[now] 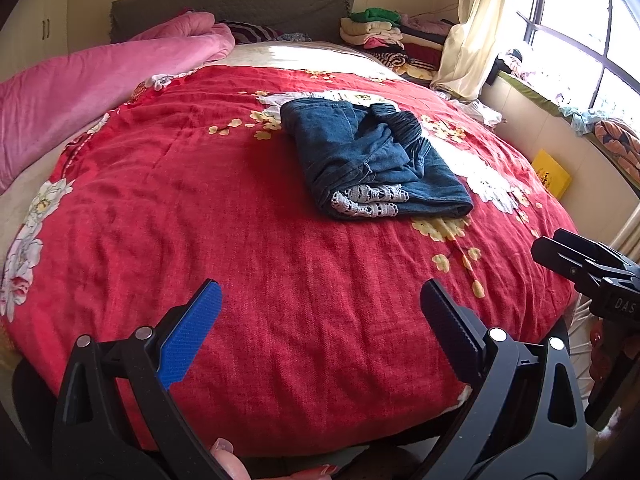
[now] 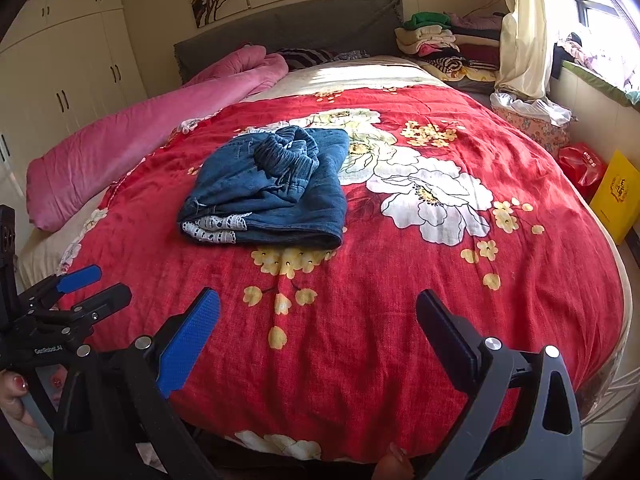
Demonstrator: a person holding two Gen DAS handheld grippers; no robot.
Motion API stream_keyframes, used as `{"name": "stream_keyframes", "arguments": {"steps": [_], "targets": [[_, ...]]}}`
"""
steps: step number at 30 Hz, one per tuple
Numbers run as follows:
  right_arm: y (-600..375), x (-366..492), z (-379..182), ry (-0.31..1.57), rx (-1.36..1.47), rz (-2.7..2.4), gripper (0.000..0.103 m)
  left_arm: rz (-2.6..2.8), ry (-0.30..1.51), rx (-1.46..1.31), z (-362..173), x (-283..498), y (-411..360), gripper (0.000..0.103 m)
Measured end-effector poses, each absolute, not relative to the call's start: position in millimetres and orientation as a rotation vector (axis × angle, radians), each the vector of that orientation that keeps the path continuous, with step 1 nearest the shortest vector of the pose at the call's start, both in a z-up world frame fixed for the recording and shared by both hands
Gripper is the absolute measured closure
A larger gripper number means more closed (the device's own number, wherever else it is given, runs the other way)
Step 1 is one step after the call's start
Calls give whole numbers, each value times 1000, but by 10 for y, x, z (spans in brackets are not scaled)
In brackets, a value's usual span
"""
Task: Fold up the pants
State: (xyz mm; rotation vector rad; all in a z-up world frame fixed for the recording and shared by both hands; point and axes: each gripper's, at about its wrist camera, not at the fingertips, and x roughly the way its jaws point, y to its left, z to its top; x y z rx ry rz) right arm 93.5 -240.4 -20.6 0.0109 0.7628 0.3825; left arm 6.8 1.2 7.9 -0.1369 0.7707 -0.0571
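**Both grippers spread wide over the bed's near edge, pants folded mid-bed**

The left gripper [image 1: 320, 320] has its jaws spread wide with nothing between them, only red bedspread [image 1: 200, 208] beneath. The right gripper [image 2: 318, 328] stands the same way: jaws far apart, holding nothing, above the near edge of the bed. Each shows at the side of the other's view, level with it and apart.

Containers are few and off the bed. By the window wall stand a yellow box [image 2: 616, 196] and just beside it a red bag [image 2: 582, 166]; what either holds cannot be told.

The pants [image 2: 268, 192], blue denim, lie well ahead of both grippers on the bedspread, touching neither. They are folded into a compact, roughly square bundle. The ribbed elastic waistband [image 2: 286, 152] sits bunched on top, and white lace trim [image 2: 216, 230] shows at the near edge. A pink quilt [image 2: 132, 140] lies along the left side of the bed, well apart from them.
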Motion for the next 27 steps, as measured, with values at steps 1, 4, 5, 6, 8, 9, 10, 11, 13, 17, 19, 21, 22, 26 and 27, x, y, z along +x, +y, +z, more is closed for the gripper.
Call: {"name": "stream_keyframes", "arguments": {"steps": [1,4,5,6,8,9,10,11,13,17,19,21,22,26,27], "targets": [[-2406,939,-218,765,11,378,5,-53,769,-132,80,63,11,10],[-2428,969,-264,775,16,370,5,-37,777,-144,78,68,53,10],[-2434,983,-277,780,17,366,5,-26,780,-149,75,79,77,10],[-2451,991,-292,784,20,364,5,-12,786,-154,69,93,105,10],[-2466,1013,-307,789,20,358,5,7,793,-160,57,108,153,10],[-2460,1034,-309,791,19,353,5,16,795,-161,52,119,174,10],[-2480,1056,-318,793,22,349,5,21,798,-163,42,131,201,10],[-2510,1075,-329,795,27,343,5,25,800,-165,33,142,223,10],[-2572,1138,-348,799,32,326,5,39,802,-168,15,182,281,10],[-2813,1379,-382,807,39,250,5,82,764,-205,64,273,520,10],[-3009,1574,-391,807,34,184,5,121,746,-208,115,385,731,10],[-3274,1822,-389,809,43,101,5,211,786,-216,101,625,1062,10],[-3421,1961,-389,813,49,62,5,258,803,-225,77,768,1269,10],[-4039,2625,-423,837,65,-122,5,440,879,-220,-63,1433,2084,10],[-4181,2797,-464,848,73,-146,5,478,903,-233,-118,1611,2295,10]]}}
